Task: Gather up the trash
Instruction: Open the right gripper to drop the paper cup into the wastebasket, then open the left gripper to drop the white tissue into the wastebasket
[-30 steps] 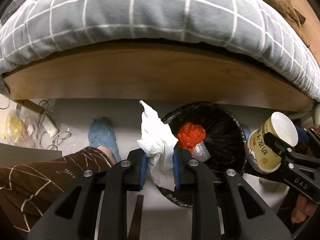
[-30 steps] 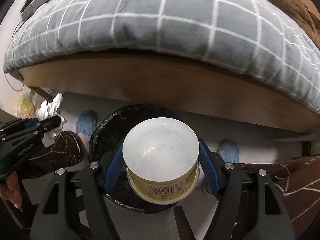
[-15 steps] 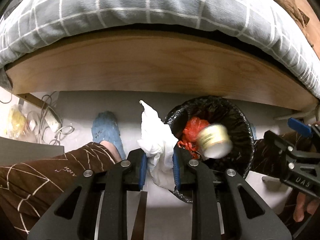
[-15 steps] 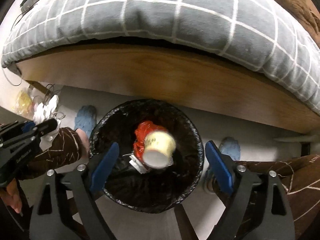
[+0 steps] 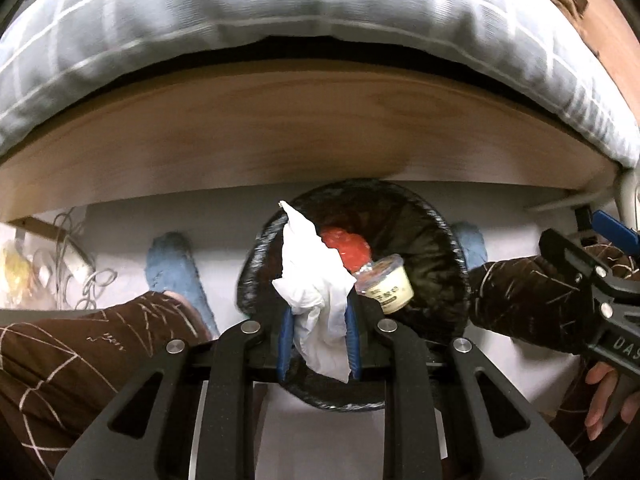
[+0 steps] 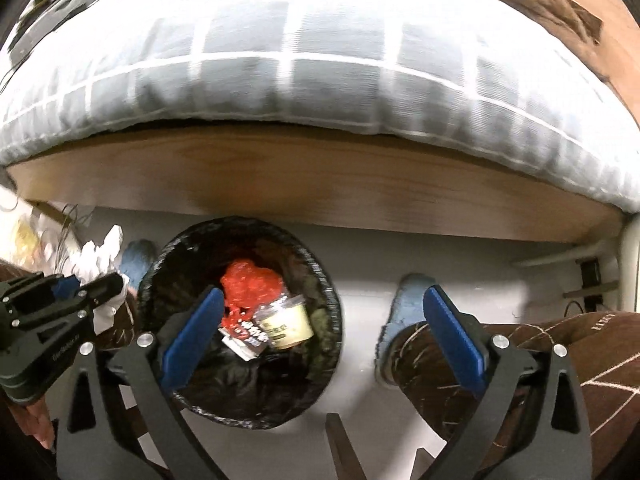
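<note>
A black-lined trash bin [image 5: 444, 236] stands on the floor by the bed; it also shows in the right wrist view [image 6: 324, 284]. Inside lie a yellow paper cup [image 6: 286, 322], red plastic trash [image 6: 248, 288] and a wrapper. My left gripper [image 5: 318, 338] is shut on a crumpled white tissue [image 5: 316, 280] and holds it over the bin's near rim. My right gripper [image 6: 320, 332] is open and empty, above the bin's right side. It shows at the right edge of the left wrist view [image 5: 592, 280].
A wooden bed frame [image 5: 300, 132] with a grey checked quilt [image 5: 280, 4] runs behind the bin. The person's legs in brown trousers [image 6: 540, 352] and blue slippers [image 5: 172, 264] flank the bin. Cables and a yellow bag [image 5: 16, 264] lie at the left.
My right gripper opened and dropped the yellow cup, which fell into the bin and now lies there. My left gripper moved right, over the bin, with the tissue.
</note>
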A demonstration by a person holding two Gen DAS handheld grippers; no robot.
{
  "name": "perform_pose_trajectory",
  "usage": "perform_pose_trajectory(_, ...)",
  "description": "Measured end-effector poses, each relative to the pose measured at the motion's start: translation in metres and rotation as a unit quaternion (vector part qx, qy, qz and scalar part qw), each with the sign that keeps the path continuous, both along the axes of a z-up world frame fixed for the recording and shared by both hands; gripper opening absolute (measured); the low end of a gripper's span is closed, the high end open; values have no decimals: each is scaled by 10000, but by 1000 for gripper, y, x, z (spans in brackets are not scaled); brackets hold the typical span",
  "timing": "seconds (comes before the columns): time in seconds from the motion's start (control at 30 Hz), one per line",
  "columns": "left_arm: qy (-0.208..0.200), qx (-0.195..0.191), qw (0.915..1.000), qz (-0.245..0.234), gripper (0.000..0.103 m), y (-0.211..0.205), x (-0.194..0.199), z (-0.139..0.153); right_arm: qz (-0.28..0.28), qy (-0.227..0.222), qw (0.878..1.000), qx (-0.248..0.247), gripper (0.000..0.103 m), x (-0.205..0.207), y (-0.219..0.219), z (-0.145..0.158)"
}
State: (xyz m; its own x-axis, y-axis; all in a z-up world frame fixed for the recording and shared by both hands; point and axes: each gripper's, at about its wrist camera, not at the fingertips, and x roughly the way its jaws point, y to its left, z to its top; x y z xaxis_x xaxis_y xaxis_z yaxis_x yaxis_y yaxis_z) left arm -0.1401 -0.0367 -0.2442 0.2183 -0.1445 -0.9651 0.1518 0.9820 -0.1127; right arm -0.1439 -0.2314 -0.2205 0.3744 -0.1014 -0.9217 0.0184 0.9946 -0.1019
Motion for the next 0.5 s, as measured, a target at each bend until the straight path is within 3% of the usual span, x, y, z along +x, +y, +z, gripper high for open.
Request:
perform_pose_trajectory(0.23,104,15,9996,-251,21,-32,1,-6,-491,48,9988,-9,96,-7,-34,-4)
perform_pose_trajectory(0.5,134,10,9990,-437,21,-56,1,-12,-644,86,9979,-15,96,-11,-50,-8)
